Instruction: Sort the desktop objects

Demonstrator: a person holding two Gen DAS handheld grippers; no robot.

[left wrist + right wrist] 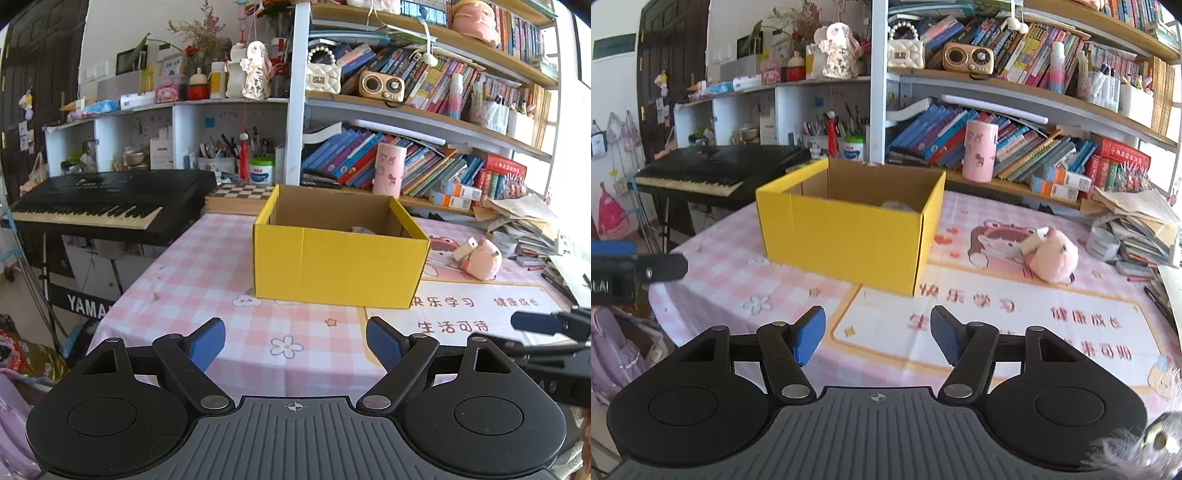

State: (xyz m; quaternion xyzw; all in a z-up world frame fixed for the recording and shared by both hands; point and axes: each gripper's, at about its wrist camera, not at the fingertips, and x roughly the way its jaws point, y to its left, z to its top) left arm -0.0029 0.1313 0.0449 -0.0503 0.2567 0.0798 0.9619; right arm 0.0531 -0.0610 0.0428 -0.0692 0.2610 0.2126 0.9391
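Note:
A yellow cardboard box (340,266) stands open-topped on the pink checked tablecloth (207,280), with something pale lying inside it. To its right lies a pink plush toy (482,258) with a small white block against it. My left gripper (295,343) hangs open over the near edge of the table, short of the box, nothing between its blue pads. In the right wrist view the box (849,236) sits ahead to the left and the plush toy (1052,258) ahead to the right. My right gripper (877,336) is open and empty above the printed desk mat (997,321).
A black keyboard piano (107,206) stands left of the table. Bookshelves (424,122) crowded with books rise behind it, with a pink cup (388,170) on the ledge. Stacked papers (1134,225) crowd the right end. The other gripper's blue tip (535,323) shows at right.

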